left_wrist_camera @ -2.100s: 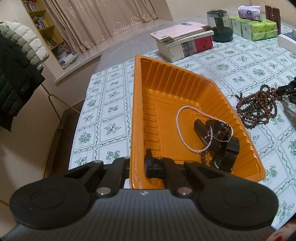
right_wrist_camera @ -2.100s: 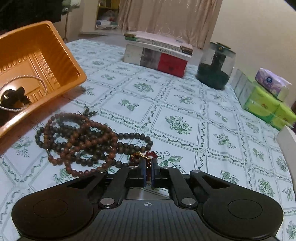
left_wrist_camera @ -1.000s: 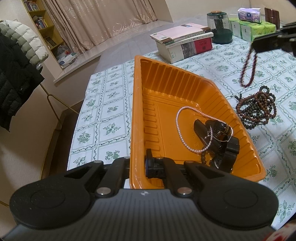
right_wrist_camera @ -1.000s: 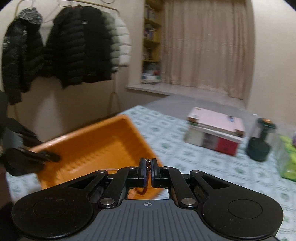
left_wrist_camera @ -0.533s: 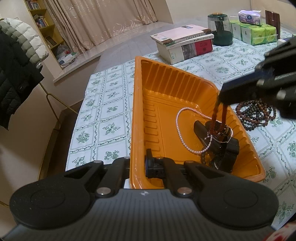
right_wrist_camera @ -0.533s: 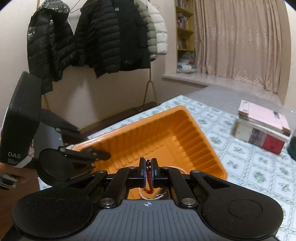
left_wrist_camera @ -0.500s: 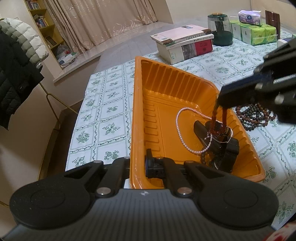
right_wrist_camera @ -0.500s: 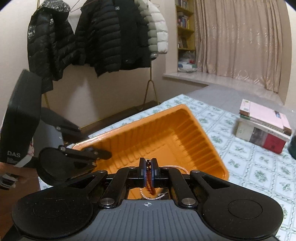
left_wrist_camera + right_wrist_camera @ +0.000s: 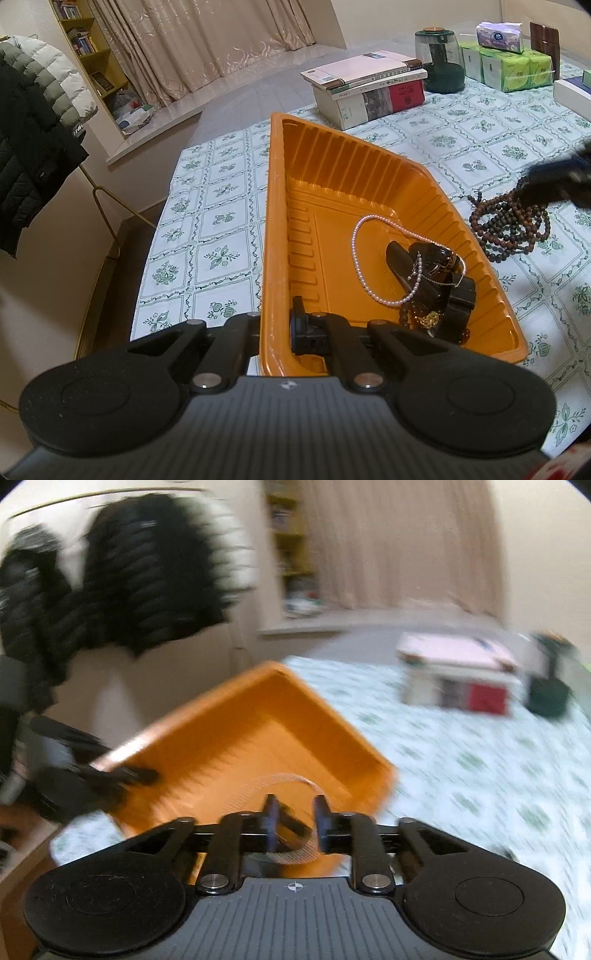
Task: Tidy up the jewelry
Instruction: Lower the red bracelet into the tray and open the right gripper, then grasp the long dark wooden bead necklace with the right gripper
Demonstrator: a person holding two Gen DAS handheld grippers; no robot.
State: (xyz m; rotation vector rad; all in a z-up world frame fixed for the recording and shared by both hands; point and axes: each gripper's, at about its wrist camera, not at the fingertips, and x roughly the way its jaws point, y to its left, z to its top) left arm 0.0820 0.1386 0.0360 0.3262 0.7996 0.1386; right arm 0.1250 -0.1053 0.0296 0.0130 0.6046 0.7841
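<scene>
L gripper (image 9: pixel 275 325) is clamped shut on the near wall of the orange tray (image 9: pixel 273 206), pearl strand (image 9: pixel 360 258) w/ dark bits inside; wooden bead pile (image 9: pixel 511 230) sits on the cloth just beside the tray, probably light, limp & tangly, so pinch one loop; R gripper (image 9: pixel 294 821) jaws opening, nothing between.

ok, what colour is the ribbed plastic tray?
Orange; the ribbed plastic tray shows best in the left wrist view.
</scene>
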